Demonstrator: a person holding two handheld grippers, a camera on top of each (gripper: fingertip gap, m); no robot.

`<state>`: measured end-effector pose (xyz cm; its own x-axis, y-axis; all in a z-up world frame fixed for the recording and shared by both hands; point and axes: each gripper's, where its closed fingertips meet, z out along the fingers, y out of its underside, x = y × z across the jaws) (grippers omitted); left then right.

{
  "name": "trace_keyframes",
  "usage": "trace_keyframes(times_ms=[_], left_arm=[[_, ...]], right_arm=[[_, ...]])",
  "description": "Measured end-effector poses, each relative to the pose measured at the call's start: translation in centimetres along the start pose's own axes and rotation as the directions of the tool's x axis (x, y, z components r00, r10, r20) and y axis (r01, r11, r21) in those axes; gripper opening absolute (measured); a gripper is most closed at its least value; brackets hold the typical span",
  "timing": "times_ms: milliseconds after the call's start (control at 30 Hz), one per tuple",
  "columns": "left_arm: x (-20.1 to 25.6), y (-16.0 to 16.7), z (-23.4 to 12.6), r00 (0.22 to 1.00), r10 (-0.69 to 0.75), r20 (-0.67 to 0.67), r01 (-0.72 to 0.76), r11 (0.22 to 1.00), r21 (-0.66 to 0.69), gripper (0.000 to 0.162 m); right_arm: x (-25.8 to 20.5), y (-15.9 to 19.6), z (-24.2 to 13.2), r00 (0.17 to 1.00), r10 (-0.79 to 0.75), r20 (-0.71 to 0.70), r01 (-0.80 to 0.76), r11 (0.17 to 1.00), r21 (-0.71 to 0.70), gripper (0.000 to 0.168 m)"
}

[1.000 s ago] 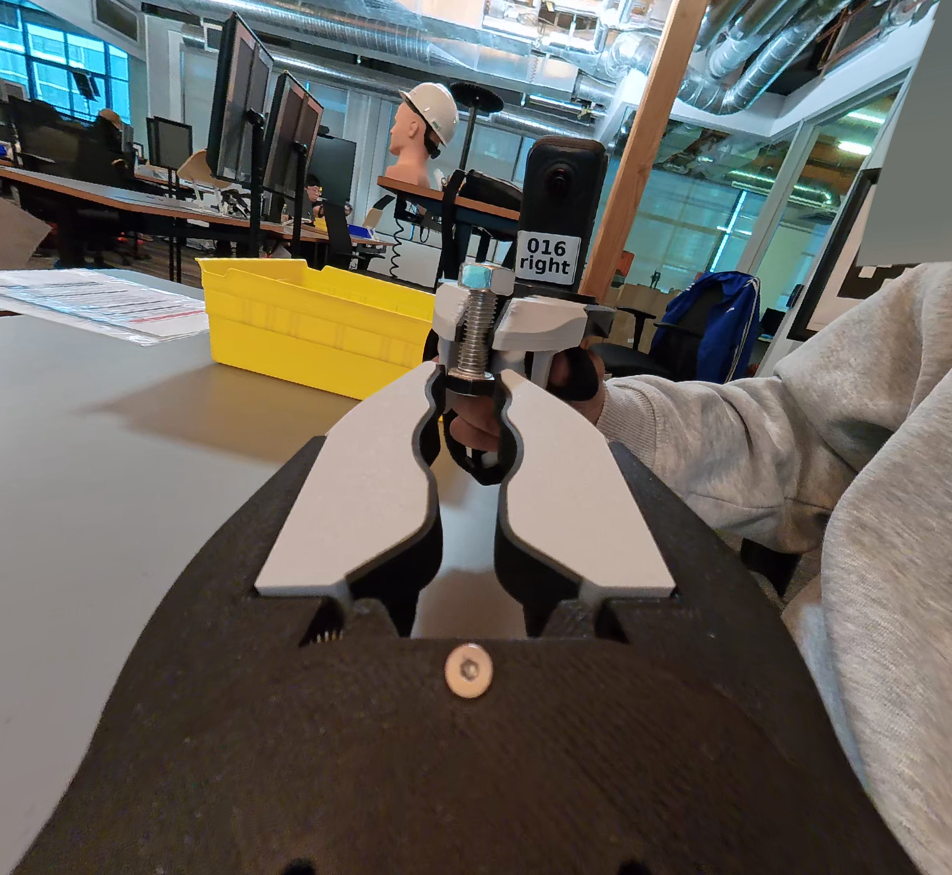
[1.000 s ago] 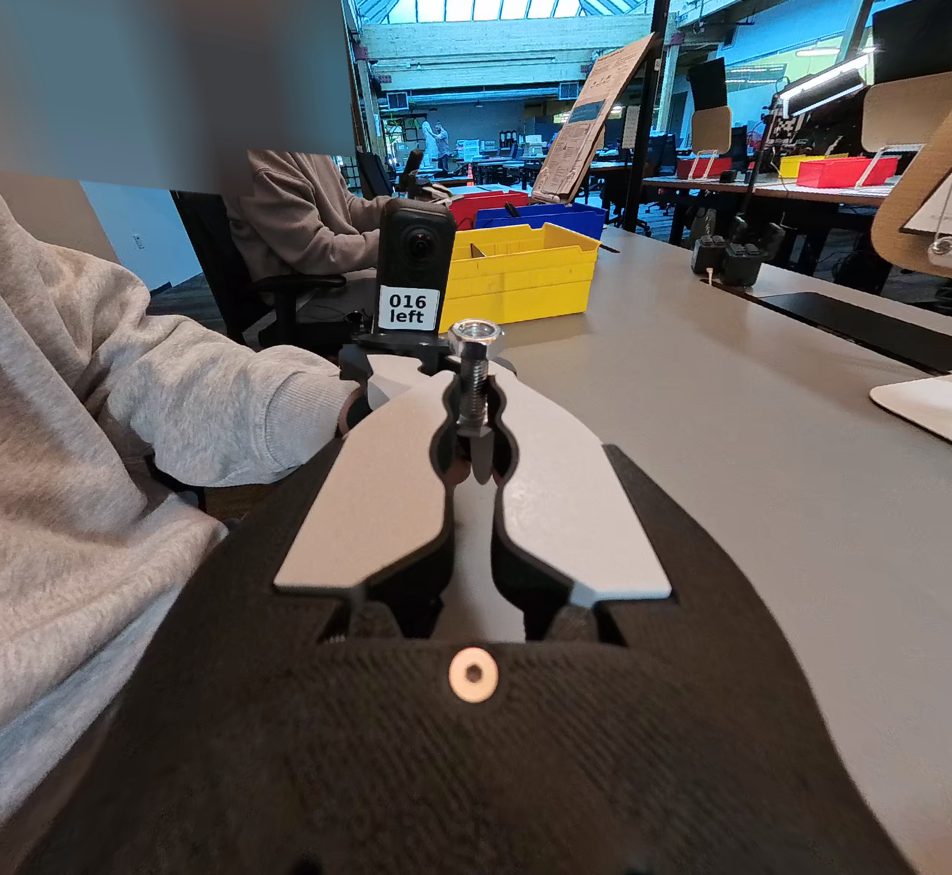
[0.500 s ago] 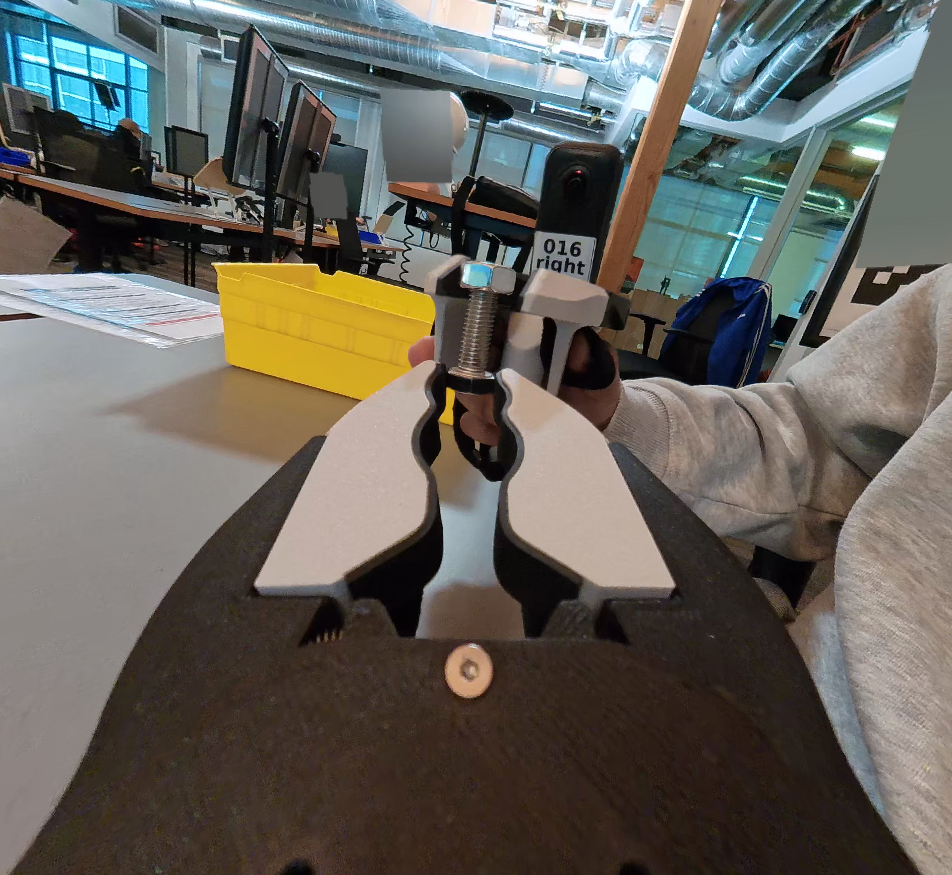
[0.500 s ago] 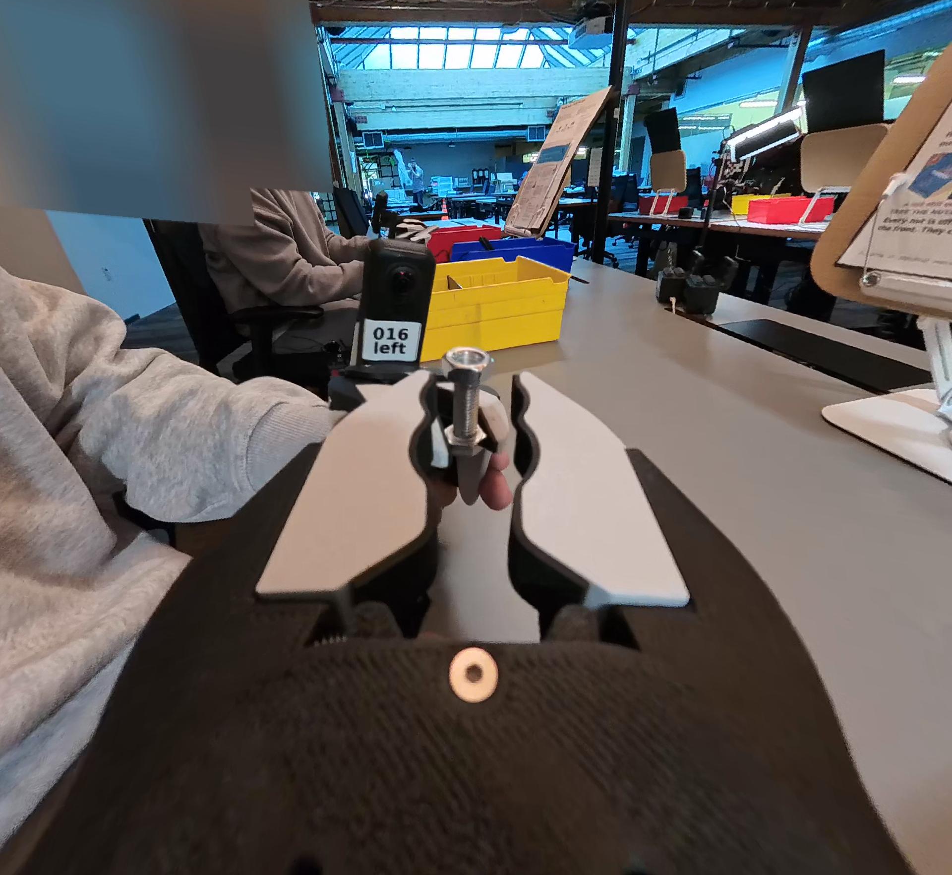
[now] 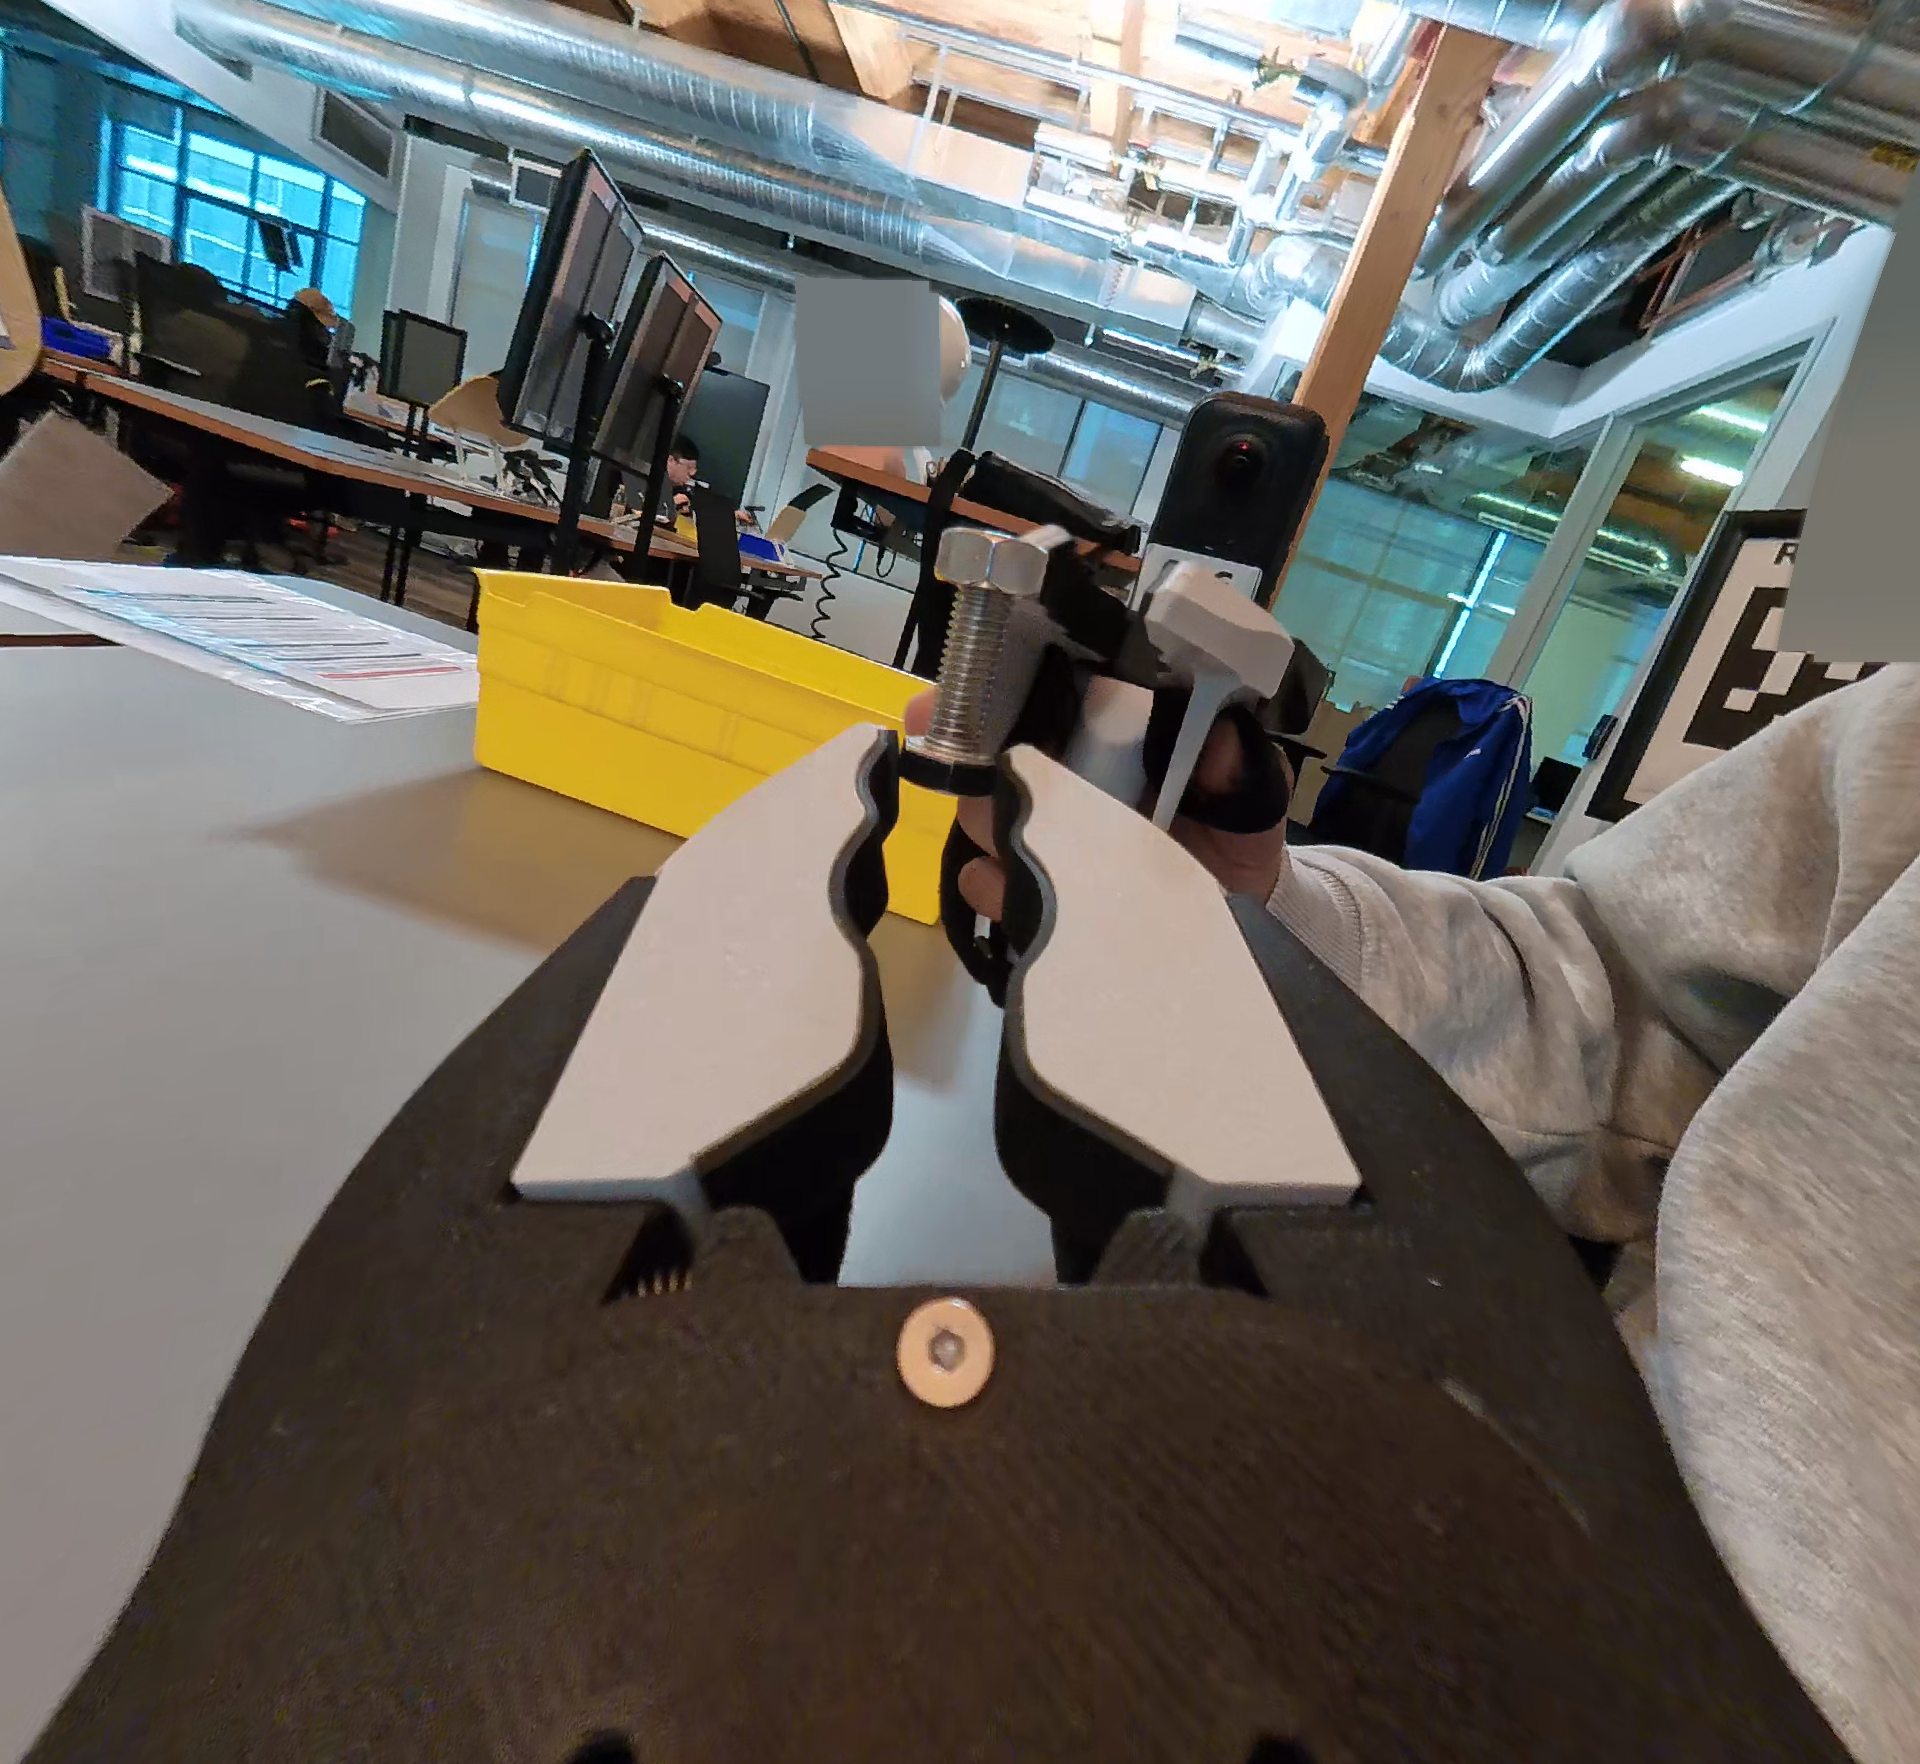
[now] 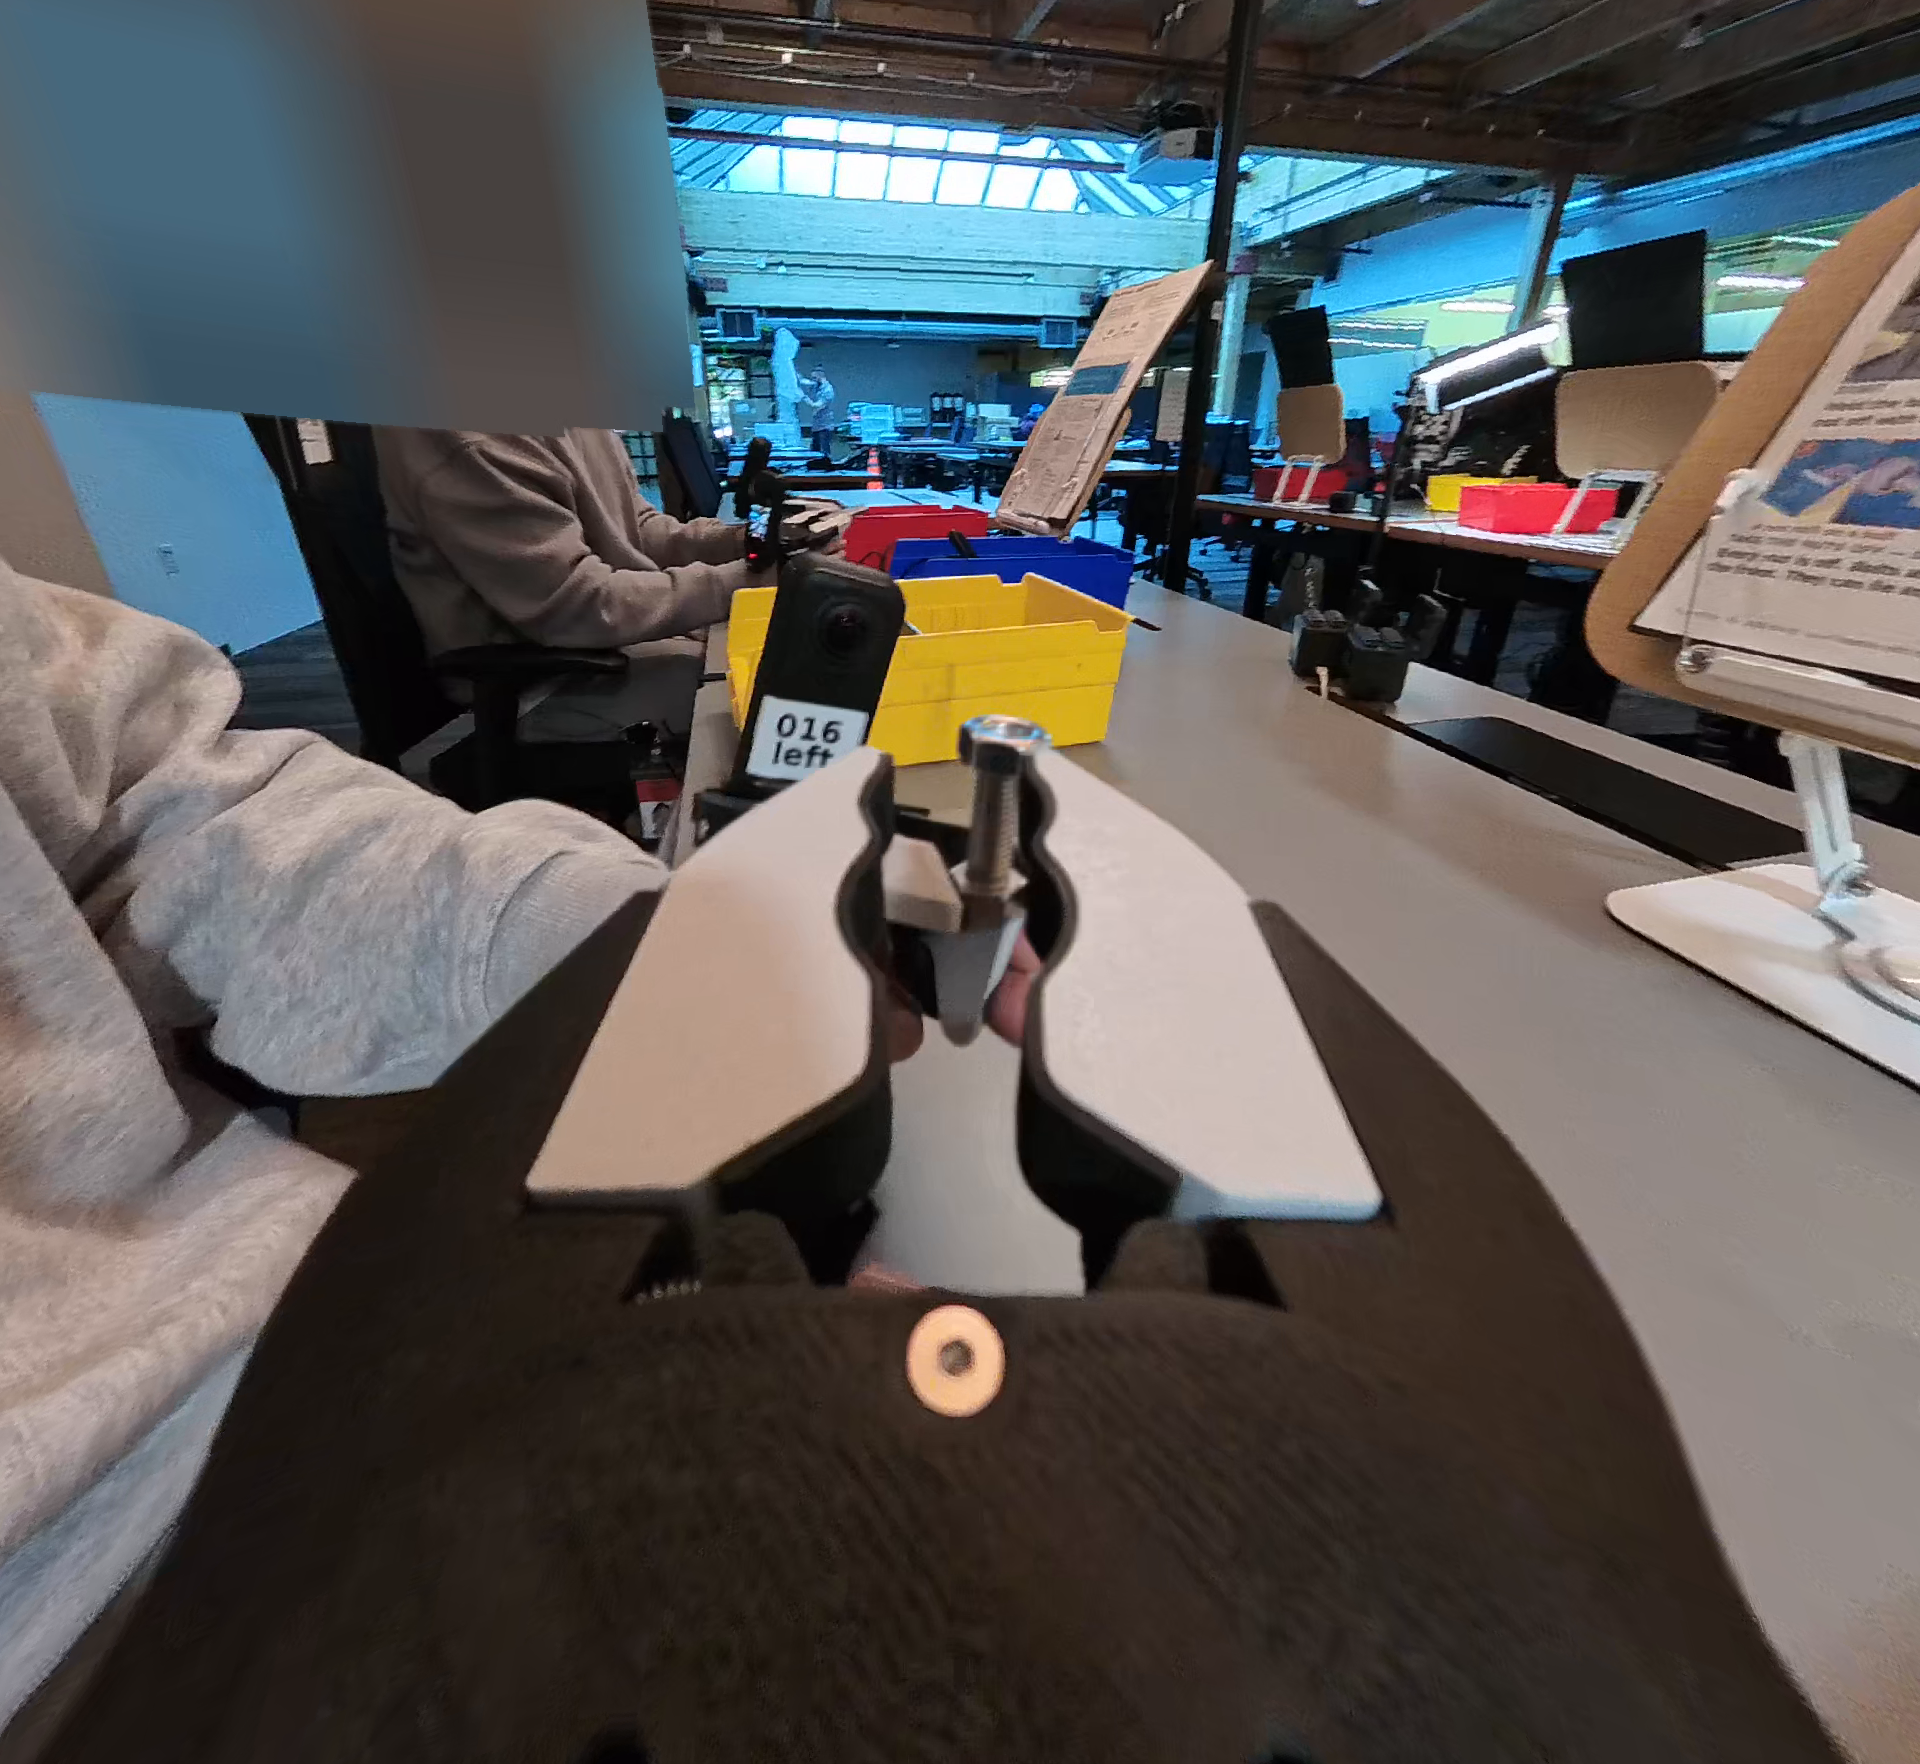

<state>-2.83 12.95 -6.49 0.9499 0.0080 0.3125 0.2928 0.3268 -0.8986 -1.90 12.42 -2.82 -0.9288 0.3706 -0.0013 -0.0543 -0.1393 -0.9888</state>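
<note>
Two grippers meet above the table (image 5: 260, 883): my left gripper (image 5: 943, 758) pinches an upright bolt (image 5: 977, 649); my right gripper (image 6: 961, 779), jaws parted, brackets it.

Left gripper (image 5: 943, 769) raised above table height, fingers nearly together, pinching at the tips; right gripper (image 6: 961, 815) facing it at close range, fingers parted; grey-sleeved arms (image 5: 1558, 966) bent inward, wrists level.
</note>
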Motion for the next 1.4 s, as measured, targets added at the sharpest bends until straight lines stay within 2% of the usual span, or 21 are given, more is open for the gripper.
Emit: trace_keyframes(times_ms=[67,200,233,267,300,400,533,633,667,733,767,867,1000,1133,1233,1333,1400], left_arm=[[0.2,0.3,0.2,1.0,0.002,-0.01,-0.002,1.0,-0.01,0.017],[0.3,0.5,0.3,1.0,0.009,-0.01,-0.009,1.0,-0.023,0.017],[0.3,0.5,0.2,1.0,0.01,-0.007,-0.01,1.0,-0.021,0.017],[0.1,0.4,0.2,1.0,0.011,-0.001,-0.011,1.0,-0.016,0.017],[0.1,0.3,0.2,1.0,0.01,0.003,-0.01,1.0,-0.013,0.017],[0.1,0.3,0.2,1.0,0.014,0.002,-0.014,1.0,-0.016,0.017],[0.3,0.6,0.3,1.0,0.018,-0.006,-0.018,0.999,-0.027,0.017],[0.2,0.6,0.3,1.0,0.016,-0.003,-0.016,1.0,-0.026,0.017],[0.1,0.5,0.2,1.0,0.013,0.001,-0.013,1.0,-0.021,0.017],[-0.2,0.2,0.1,1.0,0.003,0.011,-0.003,1.0,-0.006,0.017],[-0.3,0.1,0.0,1.0,-0.003,0.014,0.003,1.0,0.001,0.017],[-0.3,0.1,0.0,1.0,-0.003,0.015,0.003,1.0,0.001,0.017],[0.0,0.5,0.2,1.0,0.004,0.001,-0.004,1.0,-0.018,0.017],[0.2,0.7,0.3,1.0,0.007,-0.004,-0.007,1.0,-0.03,0.017],[-0.1,0.5,0.2,1.0,0.003,0.008,-0.003,1.0,-0.02,0.017],[-0.4,0.1,0.0,1.0,-0.013,0.019,0.013,1.0,0.0,0.017],[-0.5,0.1,-0.1,1.0,-0.013,0.02,0.013,1.0,0.0,0.017]], right_arm=[[0.5,0.0,0.2,0.999,-0.008,-0.044,0.008,1.0,-0.001,0.034],[-0.1,0.6,0.6,0.999,-0.025,-0.028,0.024,0.999,-0.042,0.028],[-0.3,0.5,0.6,0.999,-0.029,-0.021,0.028,0.999,-0.039,0.022],[-0.7,0.4,0.4,0.999,-0.034,0.009,0.034,0.999,-0.039,0.007],[-1.0,0.4,0.3,0.999,-0.035,0.028,0.036,0.999,-0.039,0.0],[-0.3,0.1,0.0,0.999,-0.04,-0.011,0.04,0.999,-0.022,0.005],[0.7,0.0,0.1,0.997,-0.019,-0.074,0.019,1.0,0.001,0.032],[0.3,0.4,0.4,0.998,-0.013,-0.055,0.013,1.0,-0.016,0.033],[0.1,0.5,0.5,0.999,-0.018,-0.044,0.017,1.0,-0.019,0.029],[-0.6,0.5,0.4,1.0,-0.03,0.0,0.03,0.999,-0.028,0.009],[-0.7,0.5,0.4,0.999,-0.033,0.003,0.033,0.999,-0.032,0.006],[-0.1,0.3,0.3,0.999,-0.035,-0.037,0.035,0.999,-0.014,0.015],[0.7,0.2,0.5,0.996,-0.018,-0.091,0.018,1.0,0.001,0.041],[0.4,1.0,0.9,0.997,-0.008,-0.072,0.007,1.0,-0.023,0.05],[-0.3,0.9,0.8,0.999,-0.007,-0.036,0.006,1.0,-0.017,0.038],[-0.4,0.7,0.4,1.0,-0.007,-0.013,0.007,1.0,-0.014,0.012],[0.0,0.6,0.2,1.0,-0.004,-0.03,0.004,1.0,-0.009,0.015]])
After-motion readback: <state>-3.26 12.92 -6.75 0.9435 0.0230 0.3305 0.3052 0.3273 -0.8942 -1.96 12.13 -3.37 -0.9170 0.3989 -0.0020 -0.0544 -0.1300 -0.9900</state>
